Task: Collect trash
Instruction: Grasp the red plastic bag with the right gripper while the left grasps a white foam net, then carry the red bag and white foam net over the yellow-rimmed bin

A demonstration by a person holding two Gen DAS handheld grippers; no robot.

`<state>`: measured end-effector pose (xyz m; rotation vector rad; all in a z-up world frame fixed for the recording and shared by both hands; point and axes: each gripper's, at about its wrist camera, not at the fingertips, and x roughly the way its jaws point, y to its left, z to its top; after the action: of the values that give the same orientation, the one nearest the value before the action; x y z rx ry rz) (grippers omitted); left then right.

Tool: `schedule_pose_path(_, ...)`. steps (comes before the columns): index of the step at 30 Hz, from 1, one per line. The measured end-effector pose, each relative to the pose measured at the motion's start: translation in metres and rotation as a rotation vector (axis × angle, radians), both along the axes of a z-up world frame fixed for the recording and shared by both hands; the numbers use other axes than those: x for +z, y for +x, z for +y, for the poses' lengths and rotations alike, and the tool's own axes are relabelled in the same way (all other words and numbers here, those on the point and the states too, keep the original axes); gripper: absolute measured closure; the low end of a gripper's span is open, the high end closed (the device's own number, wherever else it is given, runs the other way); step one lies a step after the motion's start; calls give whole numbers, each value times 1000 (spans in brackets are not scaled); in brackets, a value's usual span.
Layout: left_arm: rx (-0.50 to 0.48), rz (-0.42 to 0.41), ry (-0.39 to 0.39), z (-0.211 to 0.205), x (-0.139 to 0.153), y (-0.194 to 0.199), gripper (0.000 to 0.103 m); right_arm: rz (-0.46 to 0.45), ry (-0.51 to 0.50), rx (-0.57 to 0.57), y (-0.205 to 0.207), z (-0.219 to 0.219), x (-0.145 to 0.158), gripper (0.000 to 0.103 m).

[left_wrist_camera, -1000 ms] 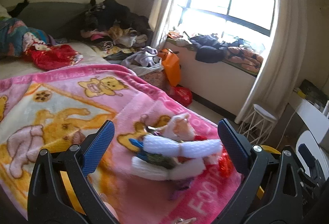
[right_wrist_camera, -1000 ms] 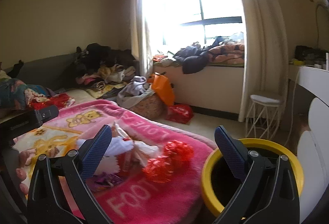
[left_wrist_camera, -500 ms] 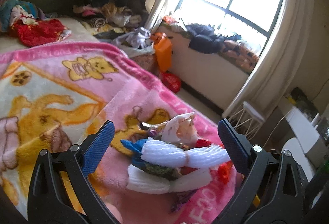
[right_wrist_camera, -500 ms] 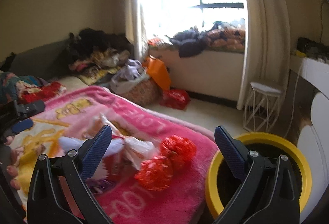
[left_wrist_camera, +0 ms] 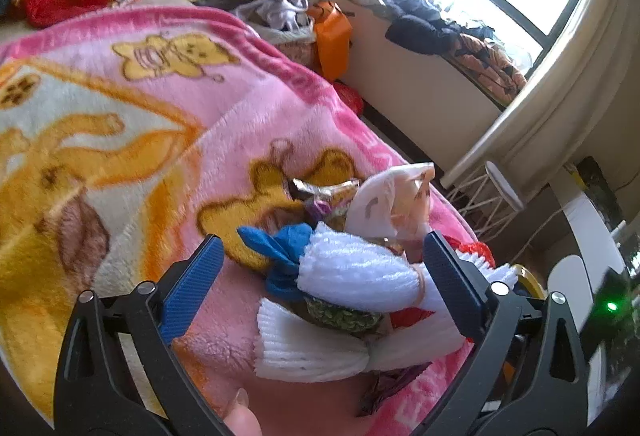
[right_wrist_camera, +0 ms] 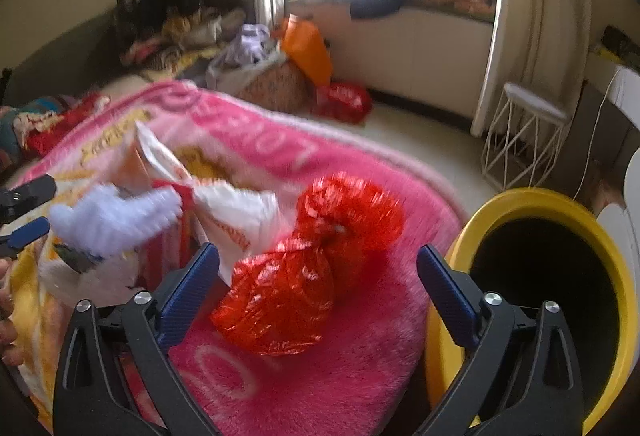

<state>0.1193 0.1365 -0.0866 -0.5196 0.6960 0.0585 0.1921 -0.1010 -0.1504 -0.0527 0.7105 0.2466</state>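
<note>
The left gripper (left_wrist_camera: pixel 320 282) is wide open over white ribbed foam sleeves (left_wrist_camera: pixel 356 272) on the fluffy pink blanket (left_wrist_camera: pixel 224 124). The right gripper (right_wrist_camera: pixel 318 286) is closing, with a shiny red crinkly wrapper (right_wrist_camera: pixel 304 276) between its fingers, untouched. A round yellow bin (right_wrist_camera: pixel 560 296) stands right.

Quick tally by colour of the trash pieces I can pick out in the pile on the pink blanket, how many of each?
White foam sleeves: 2
Red cellophane bundles: 2
Blue scrap: 1
White printed bag: 1
Green patterned wrapper: 1
Total: 7 that show clearly; smaller wrappers underneath are too hidden to count.
</note>
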Motion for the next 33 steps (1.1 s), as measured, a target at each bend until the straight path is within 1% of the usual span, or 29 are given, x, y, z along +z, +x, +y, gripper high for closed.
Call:
schedule_pose_path(1, -7, 3, -9, 0, -2, 1, 18, 29, 0, 8, 4, 2, -5, 21)
schedule_pose_path(3, -24, 9, -37, 0, -6, 1, 22, 69, -10, 27, 10, 8, -14, 27)
schedule_pose_path(4, -32, 12, -50, 0, -8, 2, 22, 77, -6, 40, 11, 10, -16, 33)
schedule_pose_path(5, -38, 12, -60, 0, -9, 4, 25, 86, 0, 51, 11, 12, -18, 37)
schedule_pose_path(7, -52, 12, -85, -2, -11, 7, 35, 91, 5, 55, 10, 14, -20, 42)
schedule_pose_path(9, -61, 16, -98, -4, -12, 8, 42, 96, 15, 56, 9, 13, -20, 48)
schedule_pose_path(10, -64, 13, -100, -5, -11, 9, 50, 98, 21, 59, 8, 13, -20, 52)
schedule_pose_path(11, -64, 9, -97, -7, -10, 8, 55, 99, 23, 63, 7, 13, -20, 54)
schedule_pose_path(12, -65, 5, -93, -8, -8, 8, 58, 99, 24, 65, 6, 13, -20, 56)
schedule_pose_path(13, -69, 1, -89, -10, -6, 8, 61, 101, 27, 68, 4, 14, -20, 61)
schedule_pose_path(15, -76, -8, -78, -14, -2, 6, 66, 104, 38, 75, 3, 12, -18, 76)
schedule_pose_path(16, -73, -19, -61, -16, 1, 4, 75, 109, 49, 89, 2, 12, -18, 84)
schedule_pose_path(17, -71, -31, -42, -19, 5, 1, 81, 104, 48, 87, 0, 11, -17, 86)
schedule_pose_path(18, -74, -45, -35, -20, 9, -2, 81, 97, 54, 92, -2, 10, -15, 88)
schedule_pose_path(19, -75, -56, -31, -21, 12, -4, 83, 93, 64, 96, -3, 8, -14, 93)
schedule_pose_path(24, -82, -119, -1, -27, 34, -15, 85, 56, 124, 99, -15, -5, -2, 95)
schedule_pose_path(29, -90, -168, 28, -36, 53, -20, 85, -8, 188, 123, -32, -25, 21, 95)
schedule_pose_path(33, -117, -196, 58, -52, 65, -24, 85, -48, 223, 123, -43, -41, 39, 95)
